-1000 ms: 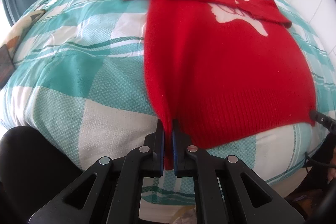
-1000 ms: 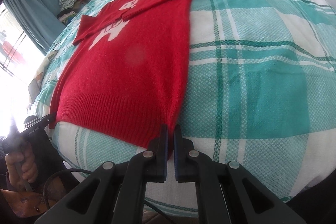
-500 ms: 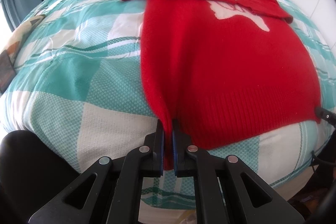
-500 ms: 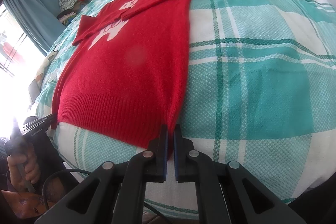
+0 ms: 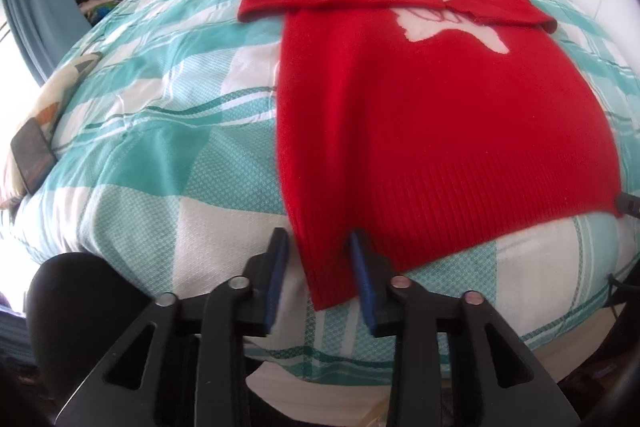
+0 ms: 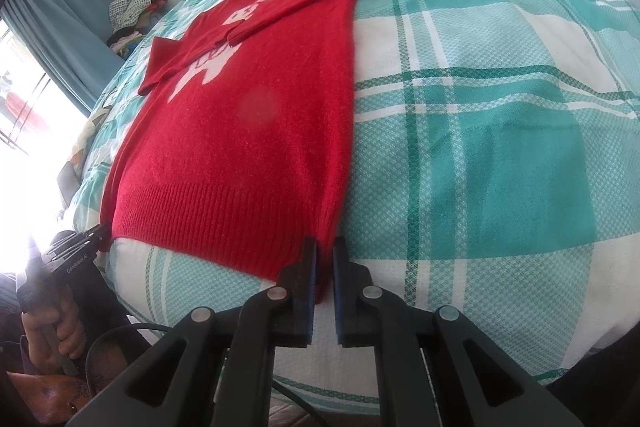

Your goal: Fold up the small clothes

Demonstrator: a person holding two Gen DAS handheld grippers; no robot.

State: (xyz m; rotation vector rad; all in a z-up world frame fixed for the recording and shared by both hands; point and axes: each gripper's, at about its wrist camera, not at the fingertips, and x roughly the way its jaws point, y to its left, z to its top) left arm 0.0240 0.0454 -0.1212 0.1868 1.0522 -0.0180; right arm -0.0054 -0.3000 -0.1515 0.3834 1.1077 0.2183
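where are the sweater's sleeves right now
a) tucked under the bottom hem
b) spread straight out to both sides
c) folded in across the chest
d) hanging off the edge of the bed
c: both sleeves of the red sweater lie crossed over its chest and the white design, while the ribbed hem lies flat on the checked bedspread.

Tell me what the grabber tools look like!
Each tool is black plastic with two flat fingers lined with blue pads. Angled black struts with triangle-shaped holes and round silver pins carry them. The left one has small white lettering on its body, and a black cable hangs nearby.
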